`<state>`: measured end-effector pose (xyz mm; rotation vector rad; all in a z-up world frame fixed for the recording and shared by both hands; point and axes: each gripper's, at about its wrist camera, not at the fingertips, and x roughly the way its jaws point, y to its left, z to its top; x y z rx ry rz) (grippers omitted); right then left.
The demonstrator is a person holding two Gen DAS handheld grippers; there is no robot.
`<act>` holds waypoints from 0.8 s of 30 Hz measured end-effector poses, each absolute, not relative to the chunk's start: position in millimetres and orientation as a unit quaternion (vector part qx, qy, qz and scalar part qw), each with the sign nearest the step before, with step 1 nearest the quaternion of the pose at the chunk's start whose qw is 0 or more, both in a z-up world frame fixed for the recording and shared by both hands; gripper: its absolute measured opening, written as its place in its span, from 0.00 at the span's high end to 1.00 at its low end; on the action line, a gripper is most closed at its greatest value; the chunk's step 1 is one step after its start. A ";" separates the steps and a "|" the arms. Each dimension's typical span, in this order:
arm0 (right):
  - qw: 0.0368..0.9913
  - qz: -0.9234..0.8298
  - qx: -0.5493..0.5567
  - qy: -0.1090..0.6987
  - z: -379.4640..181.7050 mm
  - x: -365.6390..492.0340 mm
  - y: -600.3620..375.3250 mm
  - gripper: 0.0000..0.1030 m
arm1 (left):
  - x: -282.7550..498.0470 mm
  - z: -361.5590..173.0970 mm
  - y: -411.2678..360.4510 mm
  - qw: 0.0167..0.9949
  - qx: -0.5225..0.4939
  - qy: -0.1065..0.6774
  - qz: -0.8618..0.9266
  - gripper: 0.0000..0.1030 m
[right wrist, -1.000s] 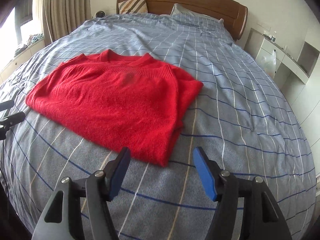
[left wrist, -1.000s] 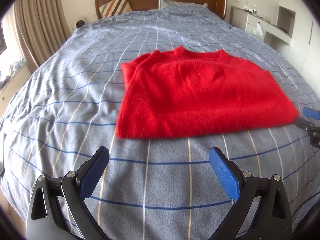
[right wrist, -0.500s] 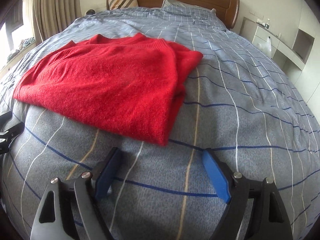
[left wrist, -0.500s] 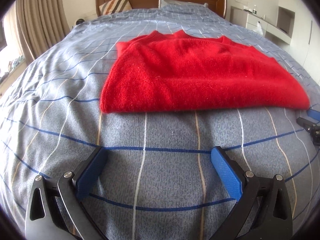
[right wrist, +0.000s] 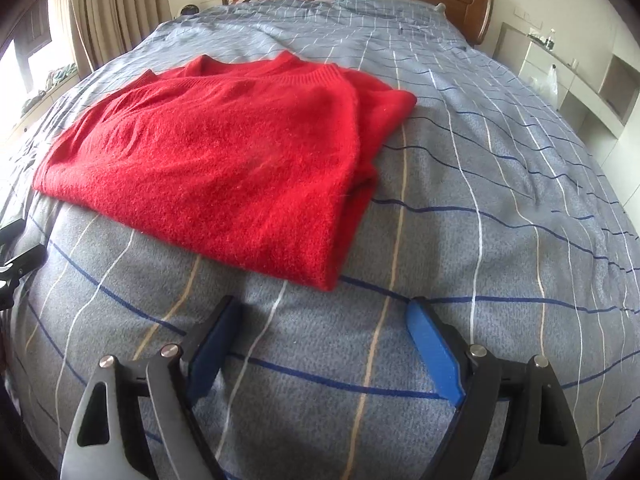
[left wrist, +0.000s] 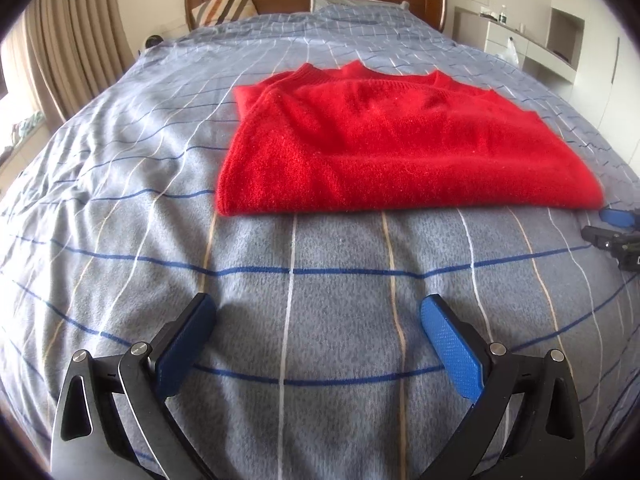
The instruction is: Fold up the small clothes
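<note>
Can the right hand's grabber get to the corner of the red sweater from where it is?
Probably yes. The right gripper has its jaws open, with nothing in them. Only bare bedspread lies between it and the red sweater, whose near corner points right at it.

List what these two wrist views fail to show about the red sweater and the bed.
- Red sweater: its sleeves are folded out of sight beneath the top layer in both views.
- Sweater's underside: hidden against the bedspread.
- Items on the white shelf: too small to identify.
- Right tool in the left wrist view: cut off by the frame edge.
</note>
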<state>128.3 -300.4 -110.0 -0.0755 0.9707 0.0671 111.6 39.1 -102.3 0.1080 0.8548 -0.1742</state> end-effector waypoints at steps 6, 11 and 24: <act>0.878 0.084 0.135 0.451 -60.1 156.5 -355.8 0.19 | 88.9 -84.4 67.6 0.933 0.000 0.354 -0.060 0.01; 0.841 0.065 0.275 0.461 -67.9 215.0 -398.0 0.27 | 87.0 -104.4 92.8 0.935 -0.039 0.352 -0.029 0.01; 0.833 0.067 0.271 0.479 -58.9 269.6 -341.2 0.90 | 90.1 -102.5 110.4 0.932 -0.067 0.355 -0.034 0.01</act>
